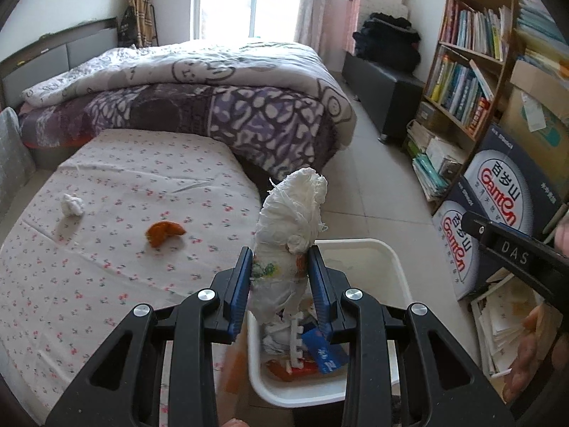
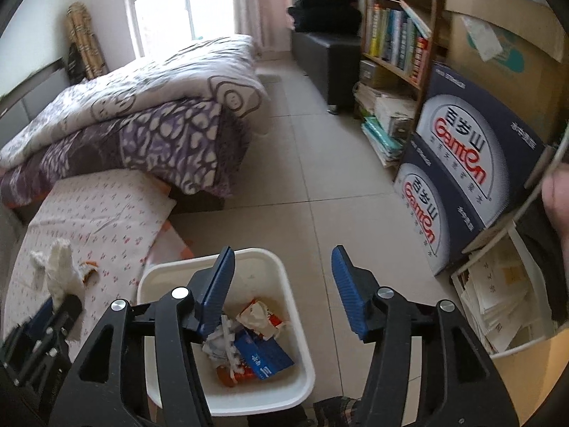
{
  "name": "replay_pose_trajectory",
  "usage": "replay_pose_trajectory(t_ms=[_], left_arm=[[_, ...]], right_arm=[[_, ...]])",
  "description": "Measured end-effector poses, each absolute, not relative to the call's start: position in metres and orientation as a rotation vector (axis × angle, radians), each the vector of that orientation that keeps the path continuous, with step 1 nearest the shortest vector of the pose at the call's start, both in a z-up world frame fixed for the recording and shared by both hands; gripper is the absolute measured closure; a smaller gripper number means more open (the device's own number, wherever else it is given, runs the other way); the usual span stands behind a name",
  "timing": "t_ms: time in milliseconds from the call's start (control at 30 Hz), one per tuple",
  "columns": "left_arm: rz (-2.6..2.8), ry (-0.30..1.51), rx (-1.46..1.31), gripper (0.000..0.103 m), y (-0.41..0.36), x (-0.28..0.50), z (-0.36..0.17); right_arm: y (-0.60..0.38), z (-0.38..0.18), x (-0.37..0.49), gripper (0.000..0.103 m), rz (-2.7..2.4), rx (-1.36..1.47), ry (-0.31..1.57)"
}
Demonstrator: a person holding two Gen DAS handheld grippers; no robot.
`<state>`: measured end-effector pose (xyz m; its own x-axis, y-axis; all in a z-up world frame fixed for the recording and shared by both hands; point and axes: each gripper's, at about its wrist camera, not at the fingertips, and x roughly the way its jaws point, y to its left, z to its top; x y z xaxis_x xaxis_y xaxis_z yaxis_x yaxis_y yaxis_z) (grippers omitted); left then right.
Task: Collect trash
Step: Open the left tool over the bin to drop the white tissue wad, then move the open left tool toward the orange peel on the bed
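Note:
My left gripper [image 1: 281,252] is shut on a long wad of white tissue [image 1: 295,206] that sticks up above the near edge of the white bin [image 1: 391,259]. In the right wrist view that wad [image 2: 60,267] shows at the lower left. My right gripper [image 2: 284,249] stands open over the bin [image 2: 284,274] with nothing between its fingers. The bin holds a blue packet [image 2: 263,354], crumpled paper and a red wrapper. A small tissue ball [image 1: 72,205] and an orange peel [image 1: 164,232] lie on the flowered mat [image 1: 106,284].
A bed with a purple patterned quilt [image 1: 213,106] stands behind the mat. On the right are a bookshelf [image 1: 469,71], two Ganten boxes [image 2: 473,163] and a tub of papers [image 2: 498,306]. A dark bench [image 1: 384,85] stands by the far wall. Tiled floor [image 2: 320,142] runs between.

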<state>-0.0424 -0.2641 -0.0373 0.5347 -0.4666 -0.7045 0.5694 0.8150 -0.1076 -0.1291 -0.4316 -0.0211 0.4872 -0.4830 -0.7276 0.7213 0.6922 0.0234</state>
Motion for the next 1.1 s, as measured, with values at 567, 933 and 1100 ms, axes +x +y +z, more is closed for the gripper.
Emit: replay_pose_trajectory(t_ms=[567,933,1100], left_arm=[[-0.740,0.890,0.140,0.052,-0.316,-0.051,-0.046],[-0.687,0.884,0.171,0.046,-0.294,-0.037,-0.052],[-0.618,0.887,0.204,0.035,-0.270,-0.012,-0.063]], right_arm=[[-0.468,-0.009,-0.165,0.017,-0.955,0.457,0.642],[-0.444,-0.006,-0.144,0.008,-0.942,0.411,0.626],[-0.425,-0.008,-0.124,0.007,-0.886,0.404,0.657]])
